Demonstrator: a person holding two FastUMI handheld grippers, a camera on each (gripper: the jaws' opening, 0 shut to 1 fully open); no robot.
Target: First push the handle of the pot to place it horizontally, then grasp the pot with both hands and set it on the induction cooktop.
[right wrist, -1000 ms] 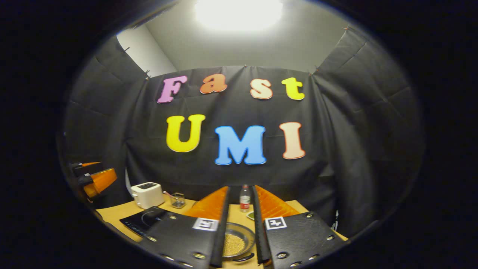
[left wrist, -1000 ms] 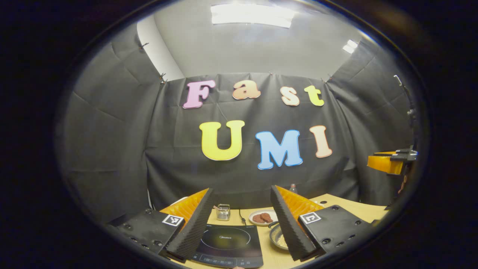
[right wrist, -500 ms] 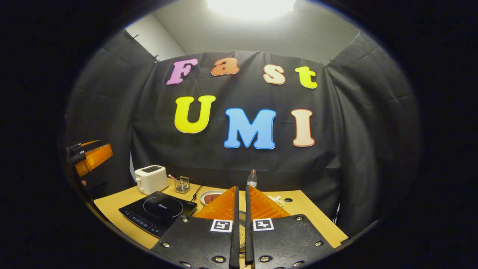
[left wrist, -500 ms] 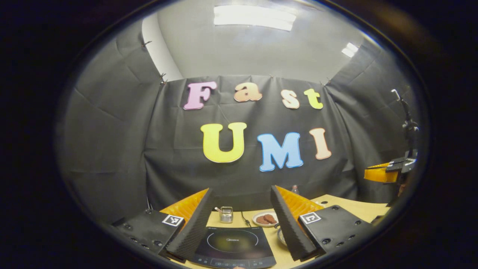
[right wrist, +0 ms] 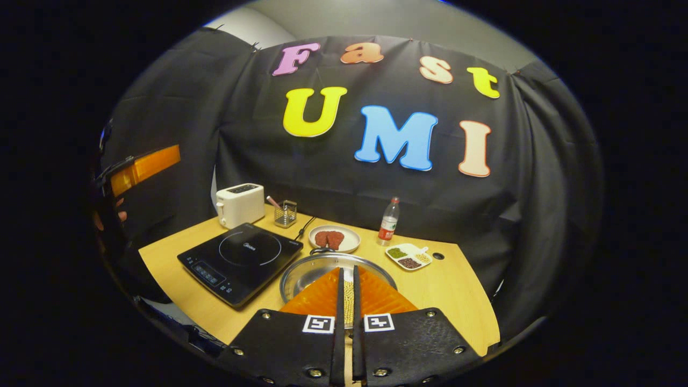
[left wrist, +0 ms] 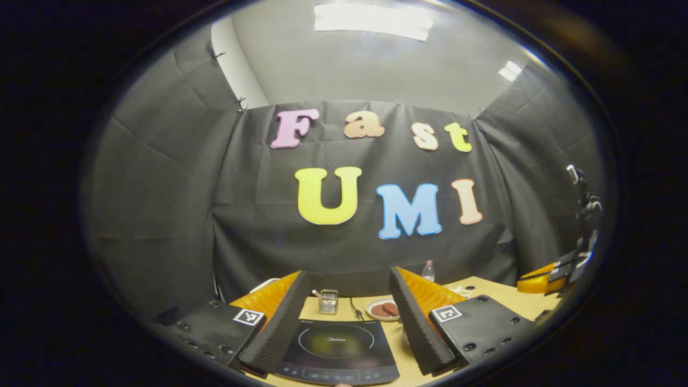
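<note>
Right tongs point(right wrist: 346, 279) tilted down, pot point(right wrist: 309, 270) revealed

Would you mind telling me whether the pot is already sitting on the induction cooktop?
No: in the right gripper view the pot rests on the table just beside the induction cooktop, whose top is bare.

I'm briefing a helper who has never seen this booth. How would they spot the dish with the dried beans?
On the wooden table, look near the back, in front of the plastic water bottle. The small white divided dish lies there; unlike the round white plate of brown patties, it holds separate green, dark and pale heaps.
</note>
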